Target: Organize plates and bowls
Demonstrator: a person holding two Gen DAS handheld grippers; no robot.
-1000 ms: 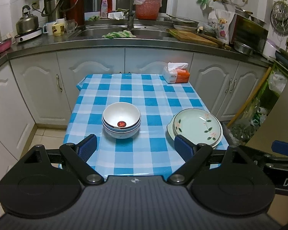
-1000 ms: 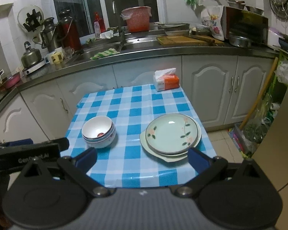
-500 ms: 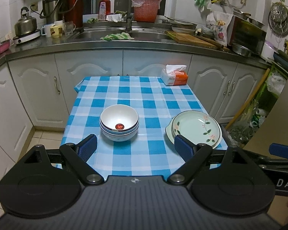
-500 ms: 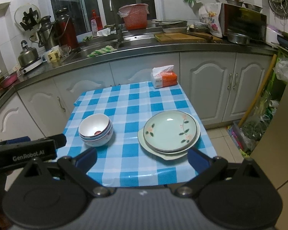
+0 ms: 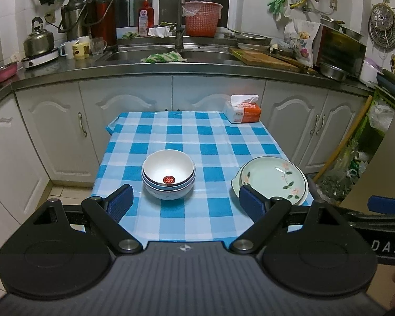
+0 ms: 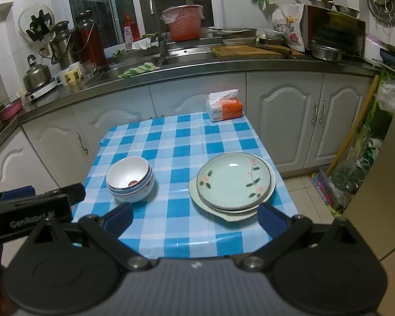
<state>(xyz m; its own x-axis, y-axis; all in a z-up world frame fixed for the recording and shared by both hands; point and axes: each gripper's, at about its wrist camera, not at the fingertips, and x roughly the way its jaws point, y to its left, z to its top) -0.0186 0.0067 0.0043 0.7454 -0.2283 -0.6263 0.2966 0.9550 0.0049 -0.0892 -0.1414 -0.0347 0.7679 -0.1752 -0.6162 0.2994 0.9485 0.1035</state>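
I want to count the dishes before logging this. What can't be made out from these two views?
- Bowl stack: nested, so the count is unclear in both views.
- Plate stack: only rims of the lower plates show; in the left wrist view a gripper finger covers its near edge.
- Tissue pack: print too small.

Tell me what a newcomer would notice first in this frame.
The blue checked tablecloth stands out, with nested bowls on its left and stacked green floral plates on its right. Both grippers, left and right, hang open at the near edge, holding nothing.
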